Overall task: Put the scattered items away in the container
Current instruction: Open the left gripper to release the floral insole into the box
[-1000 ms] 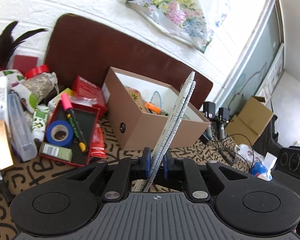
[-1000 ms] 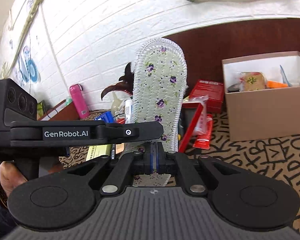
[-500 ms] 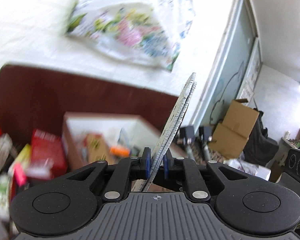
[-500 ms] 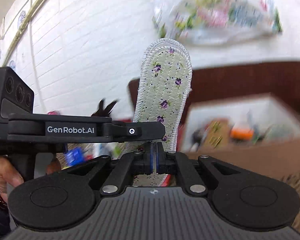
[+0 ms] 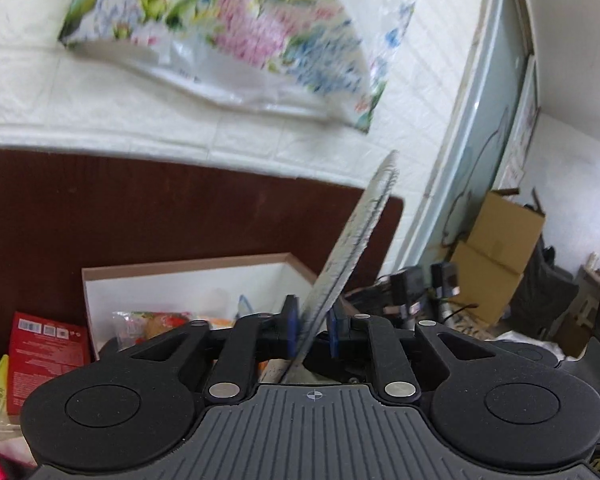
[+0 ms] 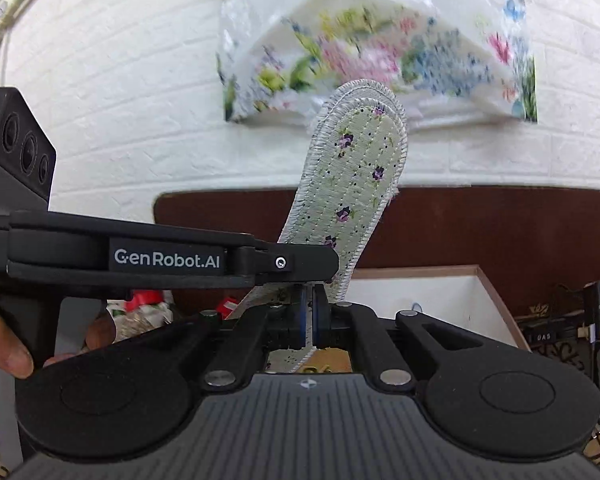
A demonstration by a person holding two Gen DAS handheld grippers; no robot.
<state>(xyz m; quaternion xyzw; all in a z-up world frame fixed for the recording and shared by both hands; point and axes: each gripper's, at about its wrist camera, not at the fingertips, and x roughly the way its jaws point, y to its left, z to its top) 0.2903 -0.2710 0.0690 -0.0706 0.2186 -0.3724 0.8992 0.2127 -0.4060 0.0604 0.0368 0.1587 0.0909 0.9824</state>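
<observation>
Wall: white brick (image 5: 60,112), with a floral plastic bag (image 5: 240,40) hanging on it, blurred.
Board: a dark brown panel (image 5: 140,208) stands against the wall behind the box.
Container: an open cardboard box (image 5: 172,292) with white inner walls sits just past both grippers. A printed packet and something orange lie inside it.
Left gripper (image 5: 313,328): its blue pads stand on either side of the insoles. The left pad touches them and a thin dark gap shows at the right pad. I cannot tell whether it grips.
Right gripper (image 6: 309,316): its pads are pressed nearly together on the lower edge of the insoles.
Left hand (image 6: 4,356): wrapped around the left gripper's handle, at the edge of the right wrist view.
Insoles (image 6: 352,184): a stacked pair, pale green with small purple flowers and white stitched rims. They are held in the air, toe end up and leaning right, in front of the box's opening and not yet inside.
Red carton (image 5: 48,356): stands just left of the box.
</observation>
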